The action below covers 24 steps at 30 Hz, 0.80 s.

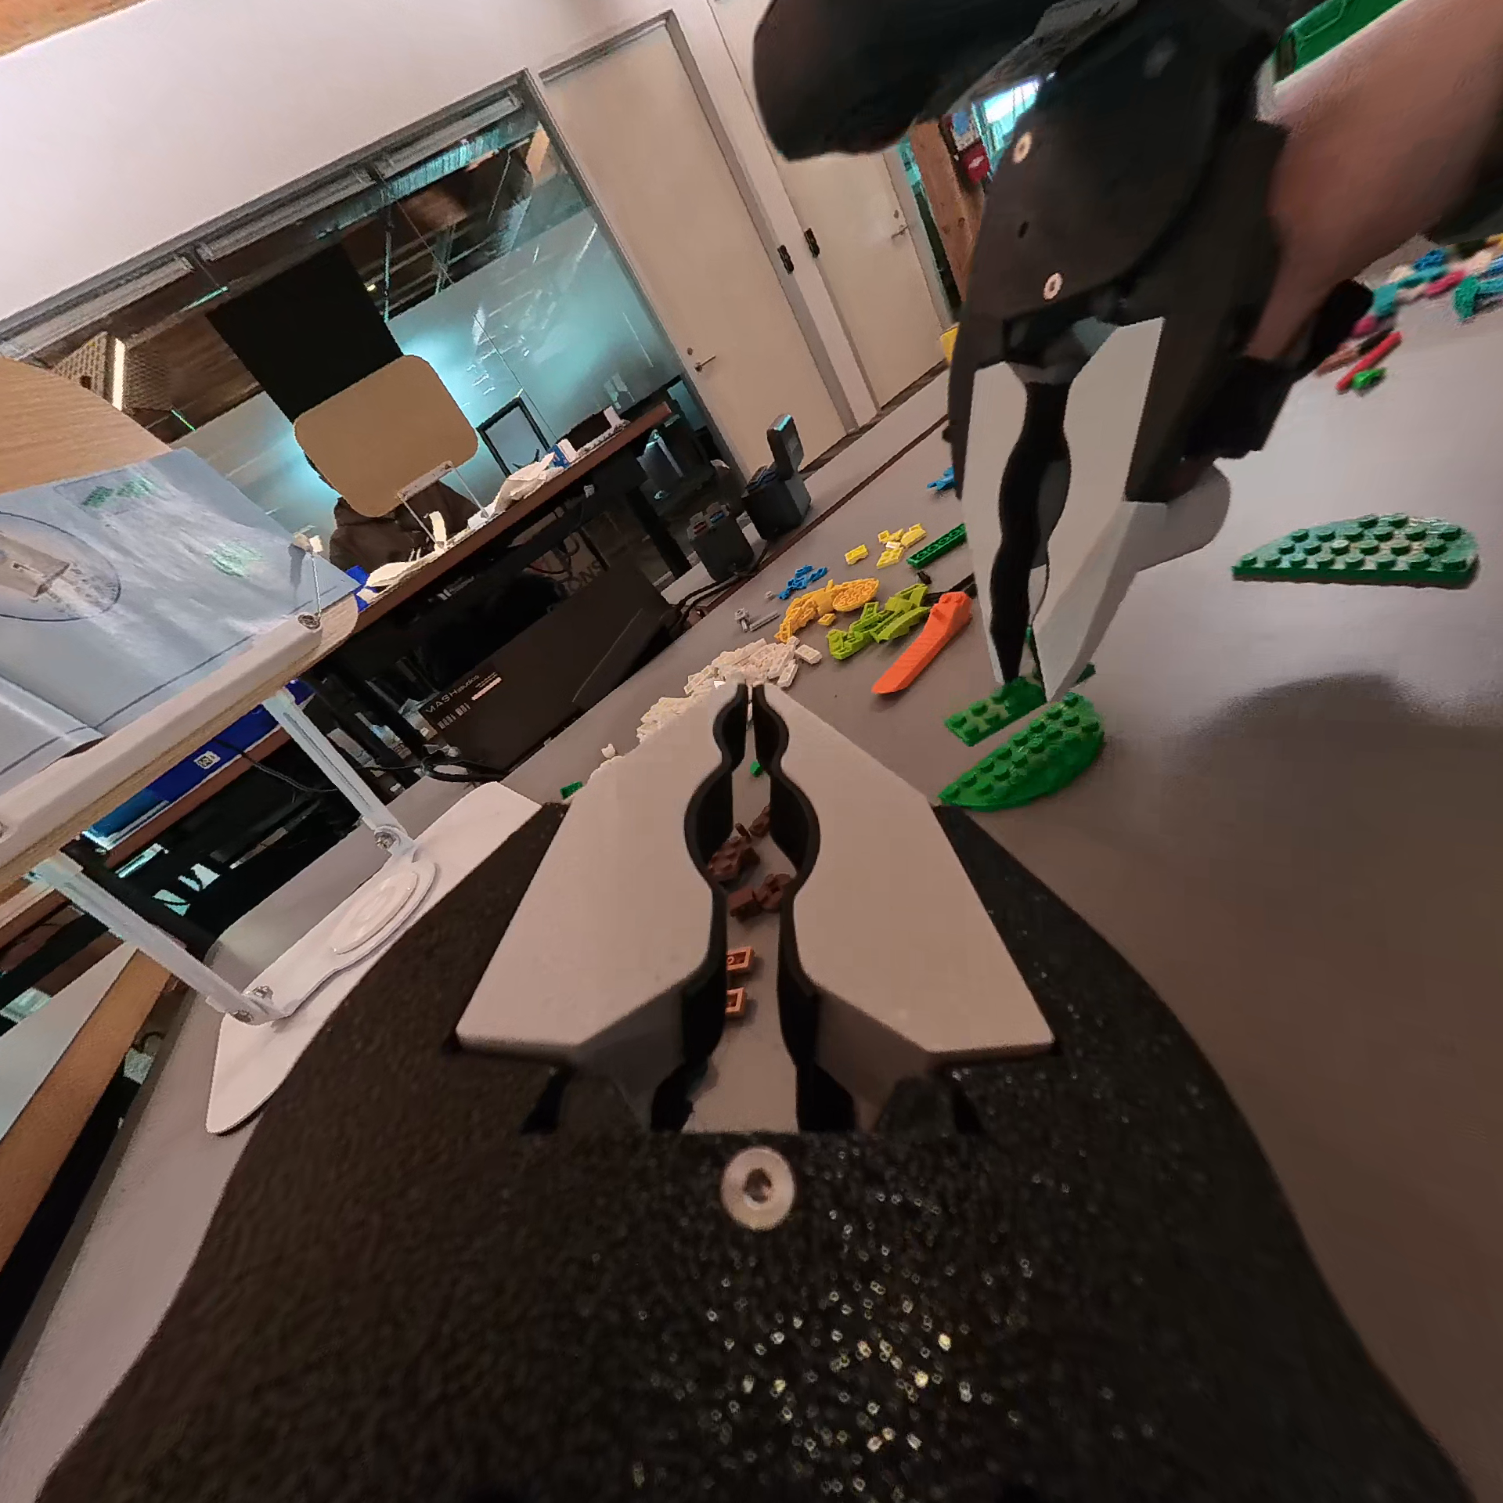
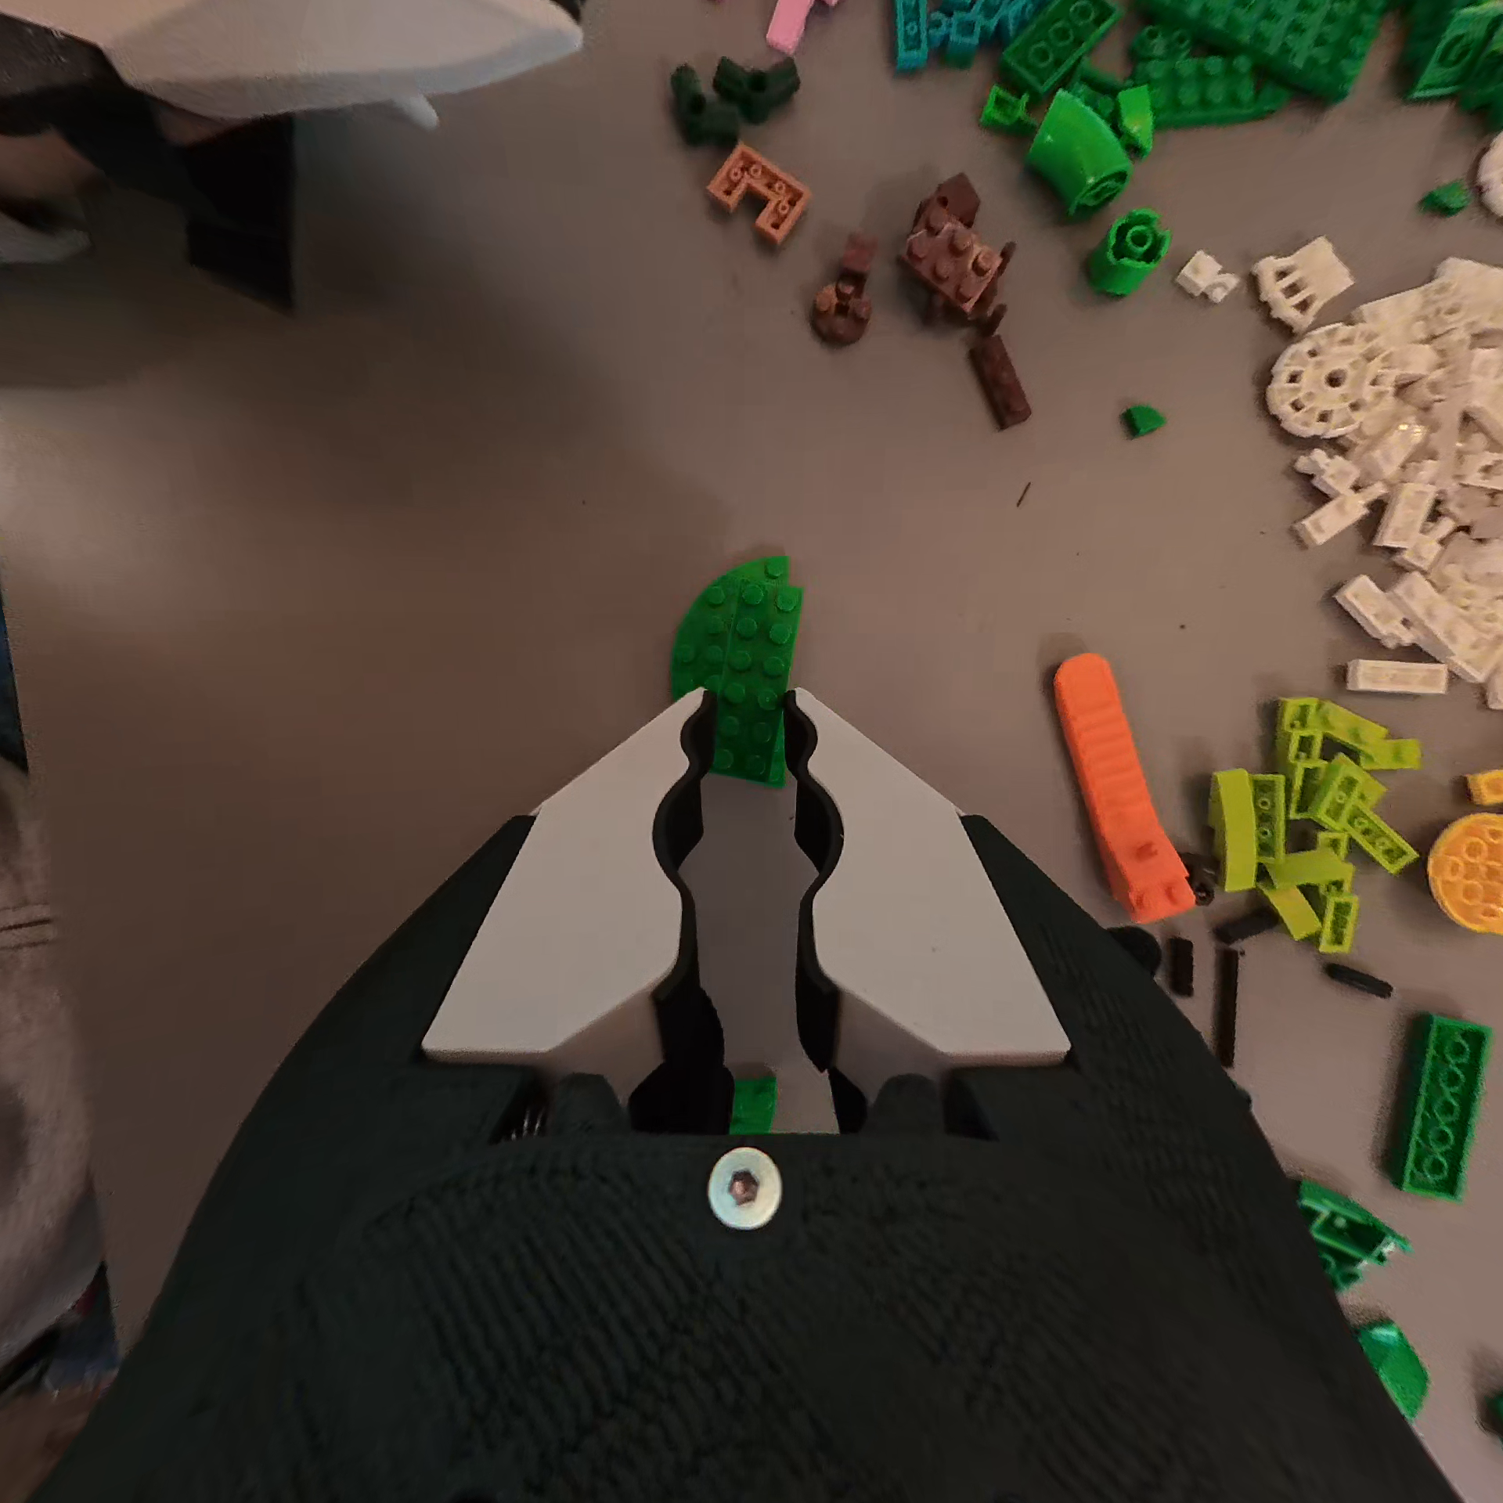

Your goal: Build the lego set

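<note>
Right tongs (image 2: 748, 699) grip green plate (image 2: 752, 651) edges (bare table (image 2: 366, 569) leftward).

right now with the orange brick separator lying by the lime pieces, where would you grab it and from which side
Probably across the ribbed middle of the orange brick separator, coming straight down from above. It lies flat on the grey table and its long sides are roughly parallel. The far thin end looks bare of clutter; the thicker end sits among the lime pieces and small black parts.

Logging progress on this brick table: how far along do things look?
Done: bricks lie grouped by colour, like the white pile. In hand: the right tongs grip a green plate atop a green half-round plate; left tongs are shut, empty. Left: another half-round plate lies apart.
</note>
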Motion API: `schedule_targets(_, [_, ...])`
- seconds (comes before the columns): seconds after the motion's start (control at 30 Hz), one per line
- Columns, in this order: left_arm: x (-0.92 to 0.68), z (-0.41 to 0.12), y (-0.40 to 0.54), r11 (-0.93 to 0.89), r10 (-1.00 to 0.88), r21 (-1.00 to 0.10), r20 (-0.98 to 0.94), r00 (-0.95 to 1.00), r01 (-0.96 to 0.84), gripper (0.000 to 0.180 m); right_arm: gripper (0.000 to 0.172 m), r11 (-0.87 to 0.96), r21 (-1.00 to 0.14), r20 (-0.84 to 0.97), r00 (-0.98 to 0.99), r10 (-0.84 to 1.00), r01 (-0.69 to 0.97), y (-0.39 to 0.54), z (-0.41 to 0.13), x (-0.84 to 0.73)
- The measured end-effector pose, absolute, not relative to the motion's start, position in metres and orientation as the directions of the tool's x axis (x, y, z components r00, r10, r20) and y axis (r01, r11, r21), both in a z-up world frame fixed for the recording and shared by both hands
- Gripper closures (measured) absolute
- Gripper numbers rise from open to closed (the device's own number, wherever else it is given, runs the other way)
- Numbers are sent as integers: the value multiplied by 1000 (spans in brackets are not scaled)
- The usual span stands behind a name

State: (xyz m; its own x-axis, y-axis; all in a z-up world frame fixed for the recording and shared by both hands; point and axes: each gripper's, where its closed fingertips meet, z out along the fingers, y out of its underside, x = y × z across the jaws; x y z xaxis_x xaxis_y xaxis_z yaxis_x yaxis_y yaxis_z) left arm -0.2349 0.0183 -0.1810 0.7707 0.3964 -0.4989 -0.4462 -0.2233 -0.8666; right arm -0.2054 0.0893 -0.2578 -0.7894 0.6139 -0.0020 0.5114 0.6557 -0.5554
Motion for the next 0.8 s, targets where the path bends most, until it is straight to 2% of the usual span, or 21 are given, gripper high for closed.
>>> schedule_targets(0.2, [-237,-180,16,-217,405,-874,-486,775,-435,180,156,741,-463,28,-827,561,486,94,-271,-209])
schedule_targets(0.67, [-239,-180,15,-210,407,-879,-477,780,-428,180,156,785,-429,7,-867,498,447,91,-273,-208])
schedule_targets(0.73, [-239,-179,15,-209,407,-880,-475,780,-426,180,144,767,-449,-17,-863,505,458,89,-271,-207])
schedule_targets(0.8, [-239,-179,15,-208,408,-880,-474,780,-426,180,125,736,-482,-51,-854,518,476,83,-269,-206])
